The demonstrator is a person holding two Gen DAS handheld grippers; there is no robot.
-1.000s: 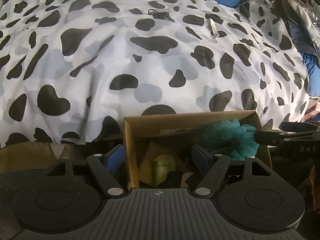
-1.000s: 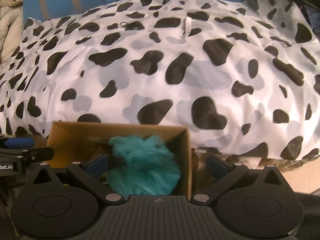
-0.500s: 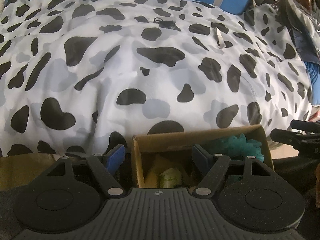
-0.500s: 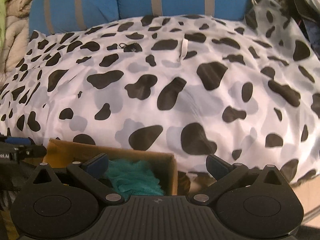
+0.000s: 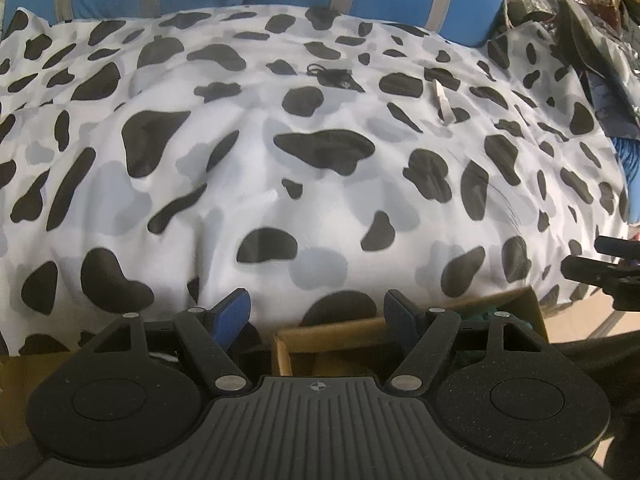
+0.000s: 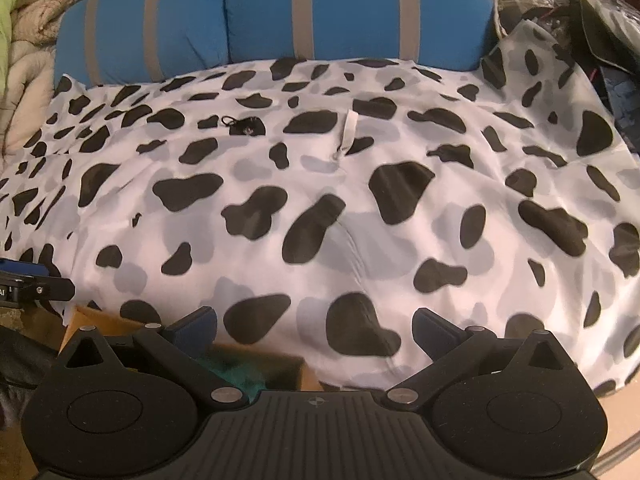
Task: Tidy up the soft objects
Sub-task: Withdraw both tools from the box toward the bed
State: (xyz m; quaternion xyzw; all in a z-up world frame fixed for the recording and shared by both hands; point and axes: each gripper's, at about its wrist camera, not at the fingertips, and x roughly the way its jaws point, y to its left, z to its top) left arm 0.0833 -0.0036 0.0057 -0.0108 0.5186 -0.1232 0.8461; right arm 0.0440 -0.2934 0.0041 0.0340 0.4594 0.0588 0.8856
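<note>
The cardboard box (image 5: 332,330) is low in front of you, at the near edge of the bed, and most of it is hidden behind the gripper bodies. In your left wrist view only its far rim and its right corner show. Inside it, at the right end, you can see a small piece of the teal fluffy object (image 5: 478,314); in your right wrist view the same teal object (image 6: 240,372) shows inside the box (image 6: 276,362), just behind the gripper body. What else lies in the box, you cannot tell from here.

Your left gripper (image 5: 318,312) has its blue fingers (image 5: 232,314) spread wide apart and nothing is between them; it hangs above the left part of the box rim. Your right gripper (image 6: 314,330) is also released, with its fingers (image 6: 194,330) far from each other and holding nothing; the box is under its left finger, and its right finger is over the bedcover.

Behind the box the cow-print bedcover (image 5: 320,184) fills nearly all the view, white with black and grey spots. On it, far from the box, lie a small black object with a cord (image 5: 332,76) and a white tag (image 5: 442,100). At the head of the bed there are blue pillows with grey stripes (image 6: 280,12). To the left of them in the right wrist view is a beige quilt (image 6: 24,64), and on the right a pile of dark plastic bags (image 5: 580,12).
</note>
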